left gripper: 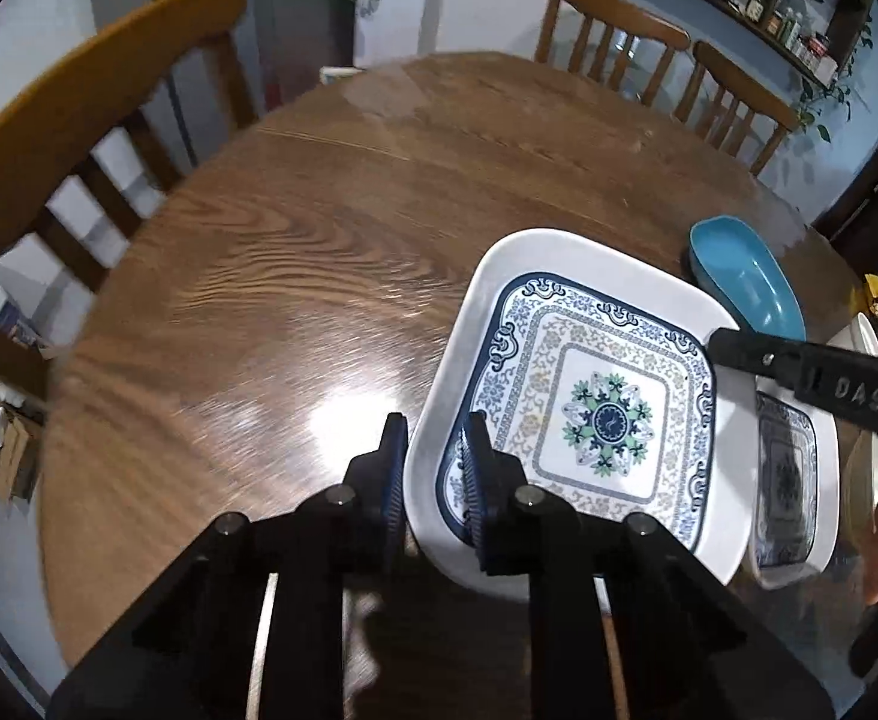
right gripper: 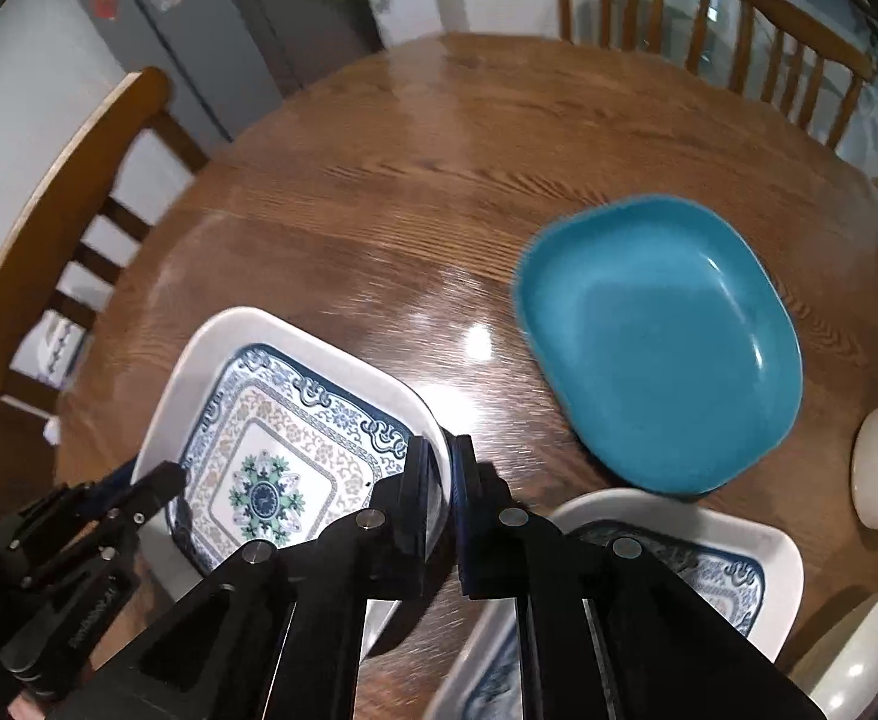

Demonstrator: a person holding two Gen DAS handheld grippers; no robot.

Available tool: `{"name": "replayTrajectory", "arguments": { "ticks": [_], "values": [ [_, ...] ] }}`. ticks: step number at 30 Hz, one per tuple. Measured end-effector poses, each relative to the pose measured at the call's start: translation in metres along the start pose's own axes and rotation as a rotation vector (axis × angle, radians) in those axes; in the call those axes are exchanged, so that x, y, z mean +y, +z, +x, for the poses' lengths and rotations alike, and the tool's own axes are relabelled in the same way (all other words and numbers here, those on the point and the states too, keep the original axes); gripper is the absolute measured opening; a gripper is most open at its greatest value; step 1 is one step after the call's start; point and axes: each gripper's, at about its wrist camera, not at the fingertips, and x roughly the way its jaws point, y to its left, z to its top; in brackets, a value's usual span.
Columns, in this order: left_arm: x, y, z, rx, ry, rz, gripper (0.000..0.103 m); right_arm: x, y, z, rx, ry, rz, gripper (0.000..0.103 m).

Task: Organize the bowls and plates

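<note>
Both clamped on one patterned plate (left gripper: 583, 420): left gripper (left gripper: 436, 468) near rim, right gripper (right gripper: 439, 498) seemingly right rim, above worktop (left gripper: 295, 276).

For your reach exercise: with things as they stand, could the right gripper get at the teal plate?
Probably not yet. The right gripper is shut on the patterned plate's rim, so it is occupied. Otherwise the teal plate lies uncovered on the table, nothing between.

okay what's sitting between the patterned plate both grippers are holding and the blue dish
Nothing: in the right wrist view only bare wooden table separates the patterned plate from the blue dish.
</note>
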Motion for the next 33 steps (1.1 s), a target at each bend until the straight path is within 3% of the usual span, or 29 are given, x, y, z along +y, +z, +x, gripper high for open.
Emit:
{"name": "replayTrajectory", "arguments": {
  "ticks": [7,14,21,24,26,27,30,33],
  "values": [
    [0.027,-0.033,-0.036,-0.009,0.041,-0.067,0.016,0.035,-0.016,-0.017,0.018,0.072,-0.094,0.009],
    [0.047,-0.049,-0.027,0.029,0.117,-0.11,0.016,0.062,-0.039,0.005,0.071,0.091,-0.156,0.009],
    [0.048,-0.065,-0.021,0.065,0.126,-0.114,0.016,0.064,-0.058,0.017,0.121,0.077,-0.158,0.01],
    [0.045,-0.066,-0.022,0.064,0.126,-0.115,0.029,0.059,-0.06,0.014,0.112,0.08,-0.137,0.011],
    [0.043,-0.067,-0.029,0.05,0.155,-0.12,0.07,0.056,-0.062,0.002,0.075,0.082,-0.132,0.013],
    [0.043,-0.067,-0.033,0.039,0.163,-0.122,0.075,0.055,-0.064,-0.007,0.052,0.081,-0.136,0.013],
    [0.04,-0.067,-0.05,0.008,0.156,-0.129,0.076,0.044,-0.068,-0.037,-0.02,0.089,-0.13,0.019],
    [0.032,-0.067,-0.064,-0.01,0.131,-0.135,0.077,0.022,-0.078,-0.069,-0.08,0.107,-0.088,0.035]
  ]
}}
